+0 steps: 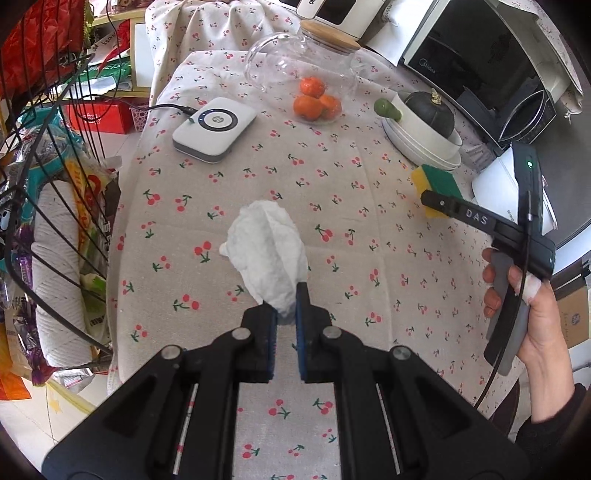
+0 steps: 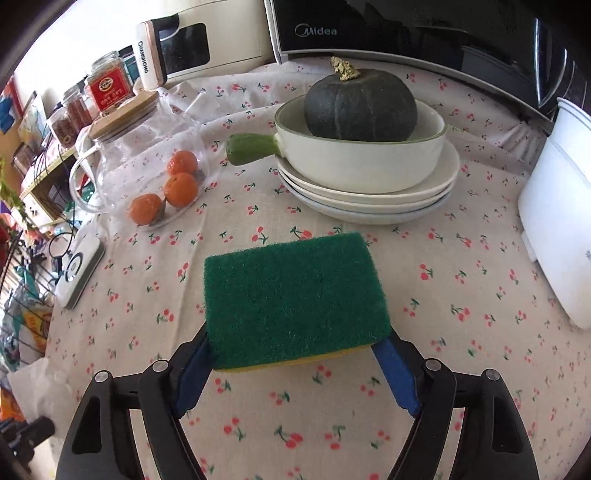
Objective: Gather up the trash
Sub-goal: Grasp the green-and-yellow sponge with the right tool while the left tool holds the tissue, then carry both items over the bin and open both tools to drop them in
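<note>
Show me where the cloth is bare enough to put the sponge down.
Freest: the tablecloth between the crumpled tissue, held by the left gripper, and the sponge in the right gripper. Also bare: the strip between the white charger and the tissue. Crowded: the far edge, with the glass jug, oranges, stacked plates and pumpkin.

A cherry-print tablecloth covers the table; a black microwave stands far right; pale floor tiles lie near left.
</note>
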`<state>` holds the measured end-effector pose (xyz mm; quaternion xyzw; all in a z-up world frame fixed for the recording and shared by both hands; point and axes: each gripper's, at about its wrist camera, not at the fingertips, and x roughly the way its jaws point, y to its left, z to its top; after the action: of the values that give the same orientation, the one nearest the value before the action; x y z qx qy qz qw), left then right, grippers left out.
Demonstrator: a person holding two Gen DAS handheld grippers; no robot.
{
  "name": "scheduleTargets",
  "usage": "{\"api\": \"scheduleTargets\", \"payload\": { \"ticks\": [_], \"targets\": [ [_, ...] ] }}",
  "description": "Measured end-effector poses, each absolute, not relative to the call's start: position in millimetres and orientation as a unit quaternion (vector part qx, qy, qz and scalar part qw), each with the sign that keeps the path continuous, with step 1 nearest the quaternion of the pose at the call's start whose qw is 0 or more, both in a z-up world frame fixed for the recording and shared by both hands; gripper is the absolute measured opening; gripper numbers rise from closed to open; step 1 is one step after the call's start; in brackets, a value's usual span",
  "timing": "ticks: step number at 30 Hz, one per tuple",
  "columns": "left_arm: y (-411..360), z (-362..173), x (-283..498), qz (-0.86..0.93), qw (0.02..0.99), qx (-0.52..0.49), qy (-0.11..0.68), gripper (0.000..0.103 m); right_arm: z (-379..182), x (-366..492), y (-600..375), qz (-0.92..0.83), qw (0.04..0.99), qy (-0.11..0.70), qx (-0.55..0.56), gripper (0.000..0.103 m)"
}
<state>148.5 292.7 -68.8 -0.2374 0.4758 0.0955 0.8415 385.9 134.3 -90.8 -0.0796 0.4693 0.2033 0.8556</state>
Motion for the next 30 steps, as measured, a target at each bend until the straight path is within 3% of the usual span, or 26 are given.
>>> {"api": "scheduleTargets", "payload": {
  "ticks": [11,30],
  "targets": [
    [250,-49,140,0.057,0.846,-0.242,0.472,0.01,-34,277,37,0.193,0.864,0.454,-0.097,0.082],
    [86,-36,142,-0.108,0.841,-0.146,0.509,0.01,-18,131,-168,0.114,0.87,0.479,-0.028,0.082]
  ]
}}
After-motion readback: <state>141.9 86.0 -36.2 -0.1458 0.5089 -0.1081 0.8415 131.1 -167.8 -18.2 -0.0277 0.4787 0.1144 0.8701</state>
